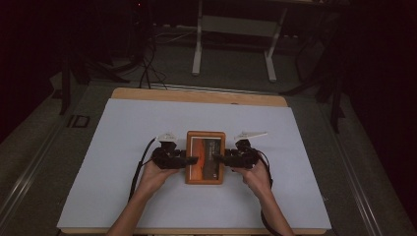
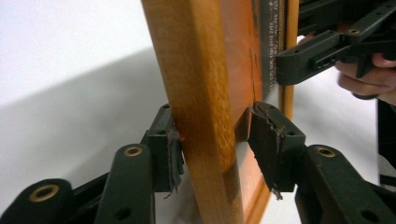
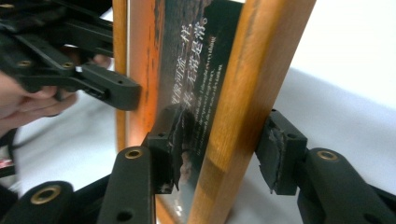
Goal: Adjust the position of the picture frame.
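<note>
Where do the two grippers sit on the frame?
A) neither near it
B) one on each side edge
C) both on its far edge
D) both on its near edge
B: in the high view the left gripper straddles the frame's left edge and the right gripper its right edge.

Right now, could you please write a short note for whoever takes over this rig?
Left tool: straddles the left rail of the wooden picture frame; one pad touches the rail, the other stands off, so it counts as open.
Right tool: straddles the right rail; at least one pad stands clear, so no firm grip.
Frame: middle of the white table, between both tools; whether it lies flat or is raised, I cannot tell.
Done: both tools placed on the frame.
Left: probably close both tools before moving it.
</note>
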